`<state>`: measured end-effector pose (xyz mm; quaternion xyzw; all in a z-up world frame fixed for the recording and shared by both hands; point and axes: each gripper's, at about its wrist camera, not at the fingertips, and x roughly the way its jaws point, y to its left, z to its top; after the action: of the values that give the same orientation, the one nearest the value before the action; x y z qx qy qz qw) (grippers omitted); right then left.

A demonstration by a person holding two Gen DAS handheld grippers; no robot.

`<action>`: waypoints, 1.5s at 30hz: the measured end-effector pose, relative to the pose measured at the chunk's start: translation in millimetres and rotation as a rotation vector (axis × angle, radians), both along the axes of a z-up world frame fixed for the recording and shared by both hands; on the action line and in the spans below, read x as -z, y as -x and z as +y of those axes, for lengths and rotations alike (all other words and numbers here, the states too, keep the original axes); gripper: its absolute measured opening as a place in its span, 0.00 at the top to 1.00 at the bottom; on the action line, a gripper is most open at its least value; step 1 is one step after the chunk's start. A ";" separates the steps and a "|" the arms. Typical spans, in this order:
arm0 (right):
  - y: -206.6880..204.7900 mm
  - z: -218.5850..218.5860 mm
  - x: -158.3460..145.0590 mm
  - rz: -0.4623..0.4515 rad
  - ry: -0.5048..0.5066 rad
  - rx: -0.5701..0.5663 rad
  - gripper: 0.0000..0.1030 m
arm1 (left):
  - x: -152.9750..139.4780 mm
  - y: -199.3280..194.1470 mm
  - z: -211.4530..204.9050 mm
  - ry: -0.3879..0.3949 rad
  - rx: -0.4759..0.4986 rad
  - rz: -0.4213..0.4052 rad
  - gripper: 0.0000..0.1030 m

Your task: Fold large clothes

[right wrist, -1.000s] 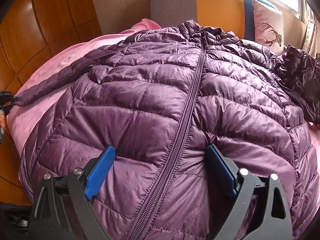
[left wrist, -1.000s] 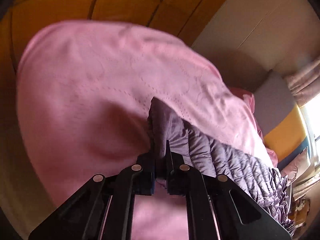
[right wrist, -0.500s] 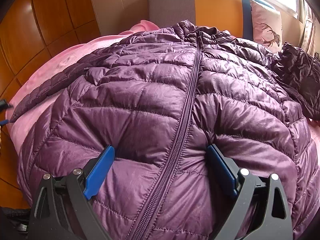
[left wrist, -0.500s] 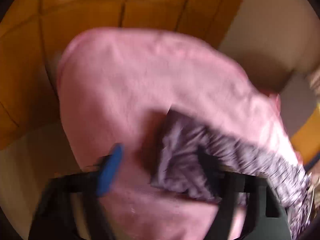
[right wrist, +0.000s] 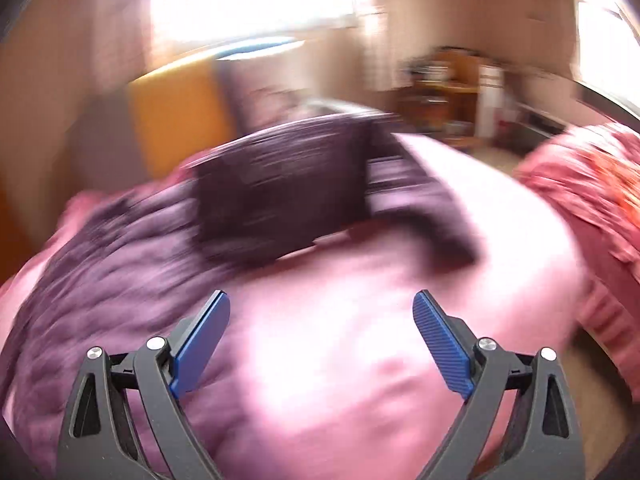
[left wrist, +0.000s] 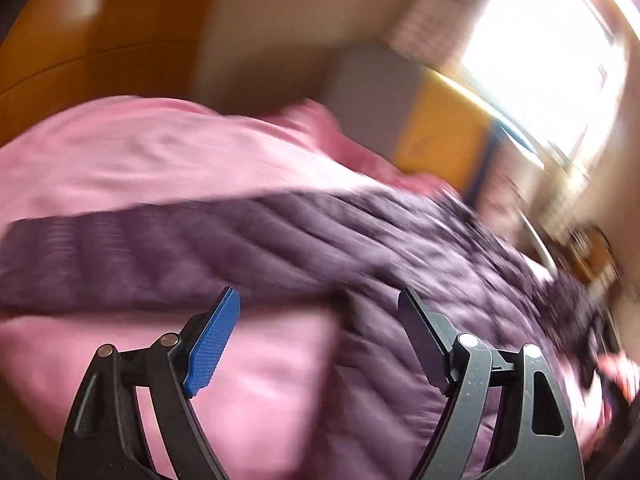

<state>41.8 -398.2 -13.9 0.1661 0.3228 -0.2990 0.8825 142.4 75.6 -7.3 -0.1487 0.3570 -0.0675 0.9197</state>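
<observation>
Both views are heavily smeared, so fine detail cannot be made out. A bed covered by a pink quilted bedspread (left wrist: 132,160) is seen filling the lower half of each wrist view. On it a purple quilted puffer jacket (left wrist: 400,264) is spread, with one long sleeve (left wrist: 120,256) stretched flat toward 9 o'clock in the left wrist view. In the right wrist view the jacket is seen at 9 to 10 o'clock, and a darker folded garment (right wrist: 280,200) is laid on the bedspread at 12 o'clock. A grey and orange headboard panel (left wrist: 436,136) is set behind the bed, with a bright window (left wrist: 540,60) above it at 1 o'clock and orange wooden wall panelling (left wrist: 92,56) at 10 o'clock. A wooden shelf unit (right wrist: 444,84) is visible at 1 o'clock in the right view, and a pink-red patterned cloth (right wrist: 592,200) at 3 o'clock. The left gripper (left wrist: 320,312) is held with its jaws spread wide and nothing gripped between them. The right gripper (right wrist: 320,316) is likewise spread wide and empty, above bare bedspread.
</observation>
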 end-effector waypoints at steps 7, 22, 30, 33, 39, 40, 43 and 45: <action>-31.7 -58.6 21.2 0.137 0.200 0.048 0.05 | 22.7 -4.0 -110.5 -0.085 0.273 0.037 0.22; -11.1 -135.7 -70.5 0.035 0.221 0.039 0.91 | 48.3 -18.7 -142.6 -0.150 0.329 0.123 0.22; 11.3 -239.9 -77.0 0.157 0.126 0.293 0.93 | 60.4 -25.8 -141.6 -0.147 0.334 0.171 0.22; 5.8 -278.3 -23.8 0.285 0.014 0.363 0.93 | 64.3 -27.9 -142.7 -0.164 0.350 0.183 0.22; -0.8 -284.7 27.3 0.360 -0.046 0.459 0.57 | 59.3 -30.7 -143.8 -0.197 0.369 0.195 0.22; -1.5 -278.1 22.5 0.359 0.003 0.475 0.43 | 54.9 -31.6 -142.5 -0.189 0.370 0.187 0.22; -5.6 -240.6 -7.8 0.310 0.178 0.452 0.25 | 40.6 -36.9 -141.6 -0.205 0.362 0.125 0.22; -22.5 -205.5 -28.4 0.218 0.218 0.339 0.20 | 34.1 -45.2 -142.2 -0.215 0.353 0.084 0.22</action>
<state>64.2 -603.7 14.5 0.0885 0.3497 -0.4922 0.7922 187.6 -66.6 -41.4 0.0125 0.4208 -0.1827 0.8885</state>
